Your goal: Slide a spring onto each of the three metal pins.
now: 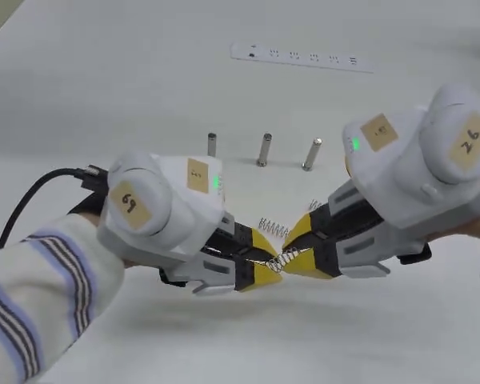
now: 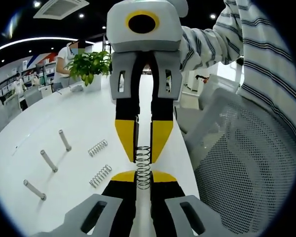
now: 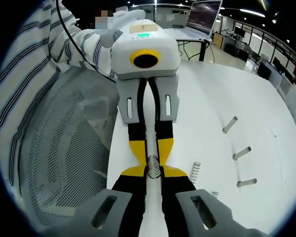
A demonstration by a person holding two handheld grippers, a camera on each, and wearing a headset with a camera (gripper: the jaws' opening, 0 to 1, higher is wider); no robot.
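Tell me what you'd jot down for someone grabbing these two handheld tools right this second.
Left claw: shut on one end of the held spring.
Right claw: shut on the other end of that spring, tip to tip with the left one.
Pins: all three upright on the table, all bare.
A spare spring and a second spare spring lie on the table between the claws and the pins.
Done: no spring is on a pin.
Left: all three pins need a spring.
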